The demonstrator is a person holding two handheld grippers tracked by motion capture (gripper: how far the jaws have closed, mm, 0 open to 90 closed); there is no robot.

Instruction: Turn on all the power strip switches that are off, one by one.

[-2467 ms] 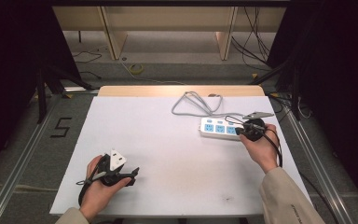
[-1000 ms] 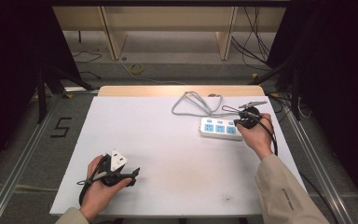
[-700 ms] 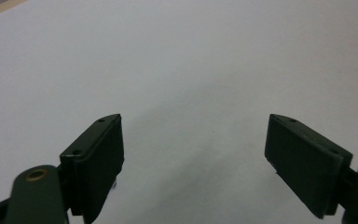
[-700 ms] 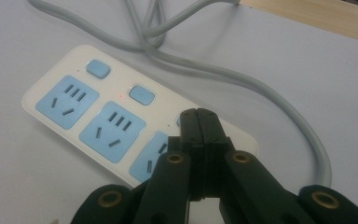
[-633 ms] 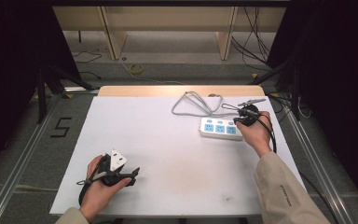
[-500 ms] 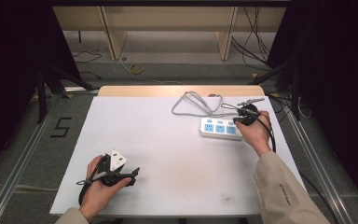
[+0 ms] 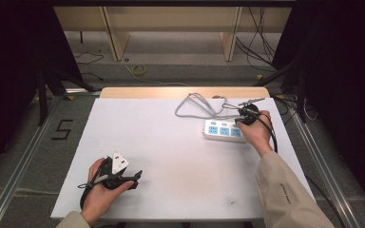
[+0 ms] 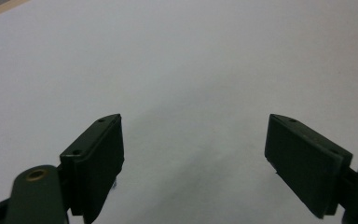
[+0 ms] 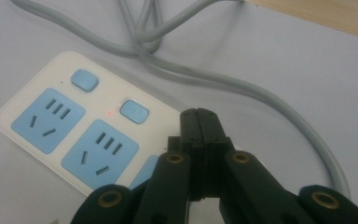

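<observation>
A white power strip [image 7: 224,130] with blue sockets lies at the right of the white table; its grey cable [image 7: 196,106] loops toward the far edge. My right gripper [image 7: 245,116] is shut with nothing between its jaws, its tips over the strip's right end. In the right gripper view the closed tips [image 9: 198,119] sit just right of a blue switch button [image 9: 134,111] on the strip [image 9: 32,102], beside a small red light. My left gripper [image 7: 135,178] rests at the near left of the table, open, with bare table between its fingers [image 8: 99,151].
The white table top [image 7: 171,152] has a wooden strip [image 7: 180,92] along its far edge. Beyond lie a grey floor, loose cables and wooden shelf legs. A "5" mark [image 7: 62,129] is on the floor at the left. Metal rails run along both sides.
My right gripper has moved away from me, from the strip's near right corner to over its right end near the buttons. The left gripper has stayed still.
</observation>
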